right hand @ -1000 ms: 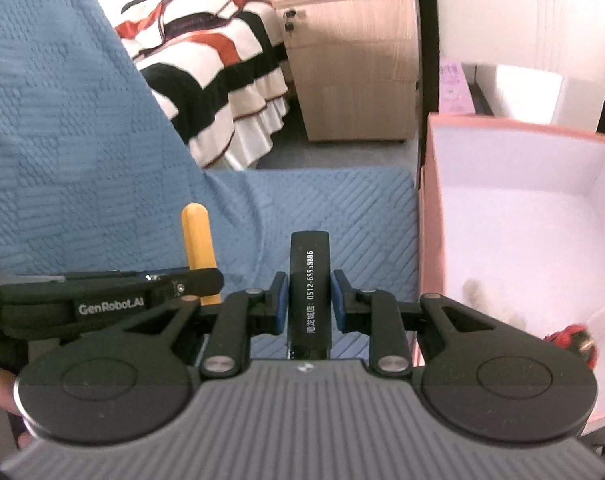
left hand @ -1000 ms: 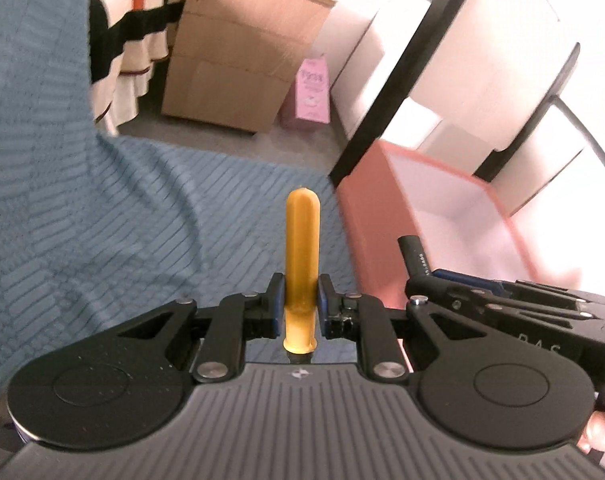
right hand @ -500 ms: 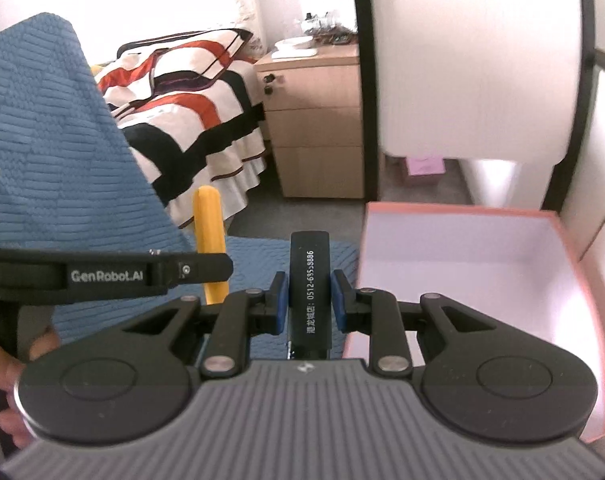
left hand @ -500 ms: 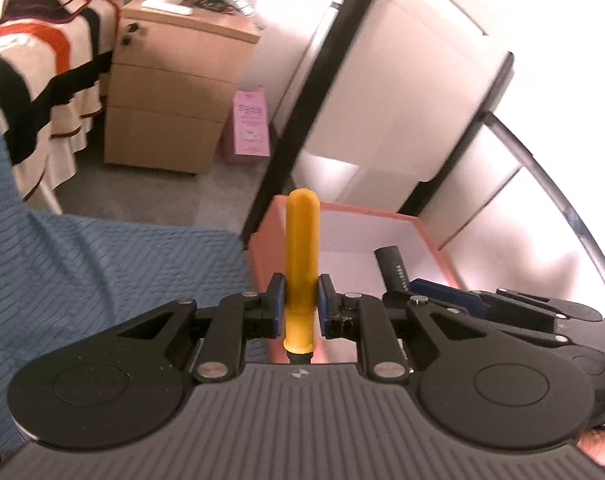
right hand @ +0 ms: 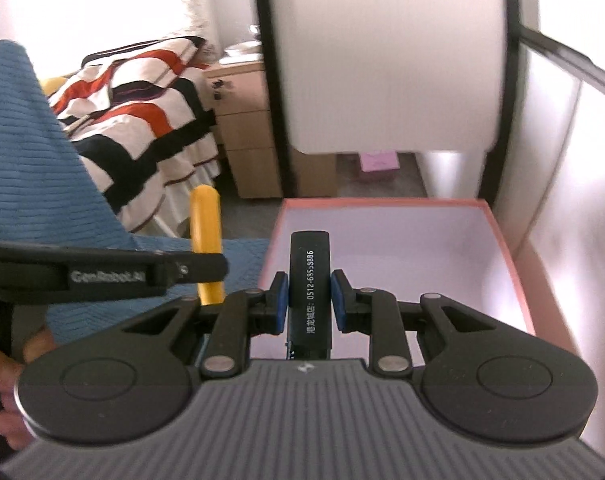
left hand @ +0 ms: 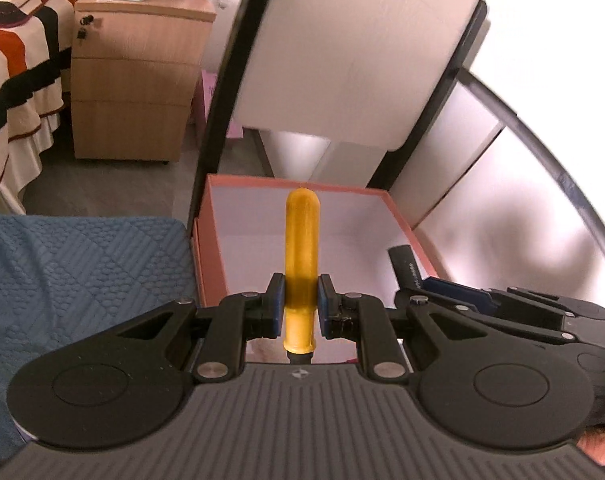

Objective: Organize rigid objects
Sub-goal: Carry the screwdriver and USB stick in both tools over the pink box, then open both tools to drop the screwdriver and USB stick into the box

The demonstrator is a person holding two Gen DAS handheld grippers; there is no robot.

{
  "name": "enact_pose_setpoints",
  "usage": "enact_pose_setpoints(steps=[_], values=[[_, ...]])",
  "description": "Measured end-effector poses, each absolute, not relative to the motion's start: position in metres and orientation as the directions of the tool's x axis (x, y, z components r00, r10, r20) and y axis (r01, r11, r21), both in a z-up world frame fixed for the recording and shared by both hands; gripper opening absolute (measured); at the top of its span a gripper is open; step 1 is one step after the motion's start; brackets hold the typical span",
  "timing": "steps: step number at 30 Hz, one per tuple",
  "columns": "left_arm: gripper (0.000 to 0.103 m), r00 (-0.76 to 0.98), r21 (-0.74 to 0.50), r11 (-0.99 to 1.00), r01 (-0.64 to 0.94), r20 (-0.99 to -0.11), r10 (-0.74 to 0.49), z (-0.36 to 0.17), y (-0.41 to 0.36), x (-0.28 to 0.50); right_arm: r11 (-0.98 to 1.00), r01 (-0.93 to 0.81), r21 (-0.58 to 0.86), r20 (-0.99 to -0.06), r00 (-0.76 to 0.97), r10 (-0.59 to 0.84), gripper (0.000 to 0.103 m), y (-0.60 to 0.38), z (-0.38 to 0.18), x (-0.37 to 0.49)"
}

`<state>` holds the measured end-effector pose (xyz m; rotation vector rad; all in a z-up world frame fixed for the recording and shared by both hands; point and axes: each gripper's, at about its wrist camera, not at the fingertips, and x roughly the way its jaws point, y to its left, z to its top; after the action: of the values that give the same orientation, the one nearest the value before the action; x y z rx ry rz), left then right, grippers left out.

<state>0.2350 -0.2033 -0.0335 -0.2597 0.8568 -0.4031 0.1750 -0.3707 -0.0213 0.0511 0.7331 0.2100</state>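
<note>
My left gripper [left hand: 300, 300] is shut on a yellow rounded stick [left hand: 301, 248] that points forward over the pink box [left hand: 278, 185]. My right gripper [right hand: 309, 298] is shut on a flat black bar with white printed digits [right hand: 310, 276], held above the same pink box [right hand: 498, 236], whose white inside shows nothing in either view. The right gripper and the black bar's tip [left hand: 406, 266] appear at the right of the left wrist view. In the right wrist view the left gripper's finger [right hand: 114, 270] and the yellow stick [right hand: 207, 236] sit to the left.
A blue quilted cloth [left hand: 82, 280] lies left of the box. Behind stand a wooden nightstand [left hand: 138, 76], a striped bed [right hand: 142, 92], a black-framed white panel [left hand: 358, 52] and a small pink package [right hand: 378, 162] on the floor. A hand [right hand: 6, 380] holds the left gripper.
Both grippers have swung right and risen, from over the blue cloth to over the pink box. Each still grips its object.
</note>
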Motion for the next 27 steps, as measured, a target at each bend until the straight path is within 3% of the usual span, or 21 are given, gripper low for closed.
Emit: enact_pose_setpoints(steps=[14,27], values=[[0.020,0.471,-0.374,0.909,0.183,-0.779,-0.415,-0.120,-0.255,0.255,0.986,-0.054,0.156,-0.755,0.637,0.155,0.026,-0.440,-0.101,0.192],[0.020,0.452,-0.350,0.917,0.193,-0.797,-0.400,-0.136,-0.269,0.263,0.983,-0.006,0.185,-0.787,0.598,0.152,0.027,-0.455,-0.144,0.199]])
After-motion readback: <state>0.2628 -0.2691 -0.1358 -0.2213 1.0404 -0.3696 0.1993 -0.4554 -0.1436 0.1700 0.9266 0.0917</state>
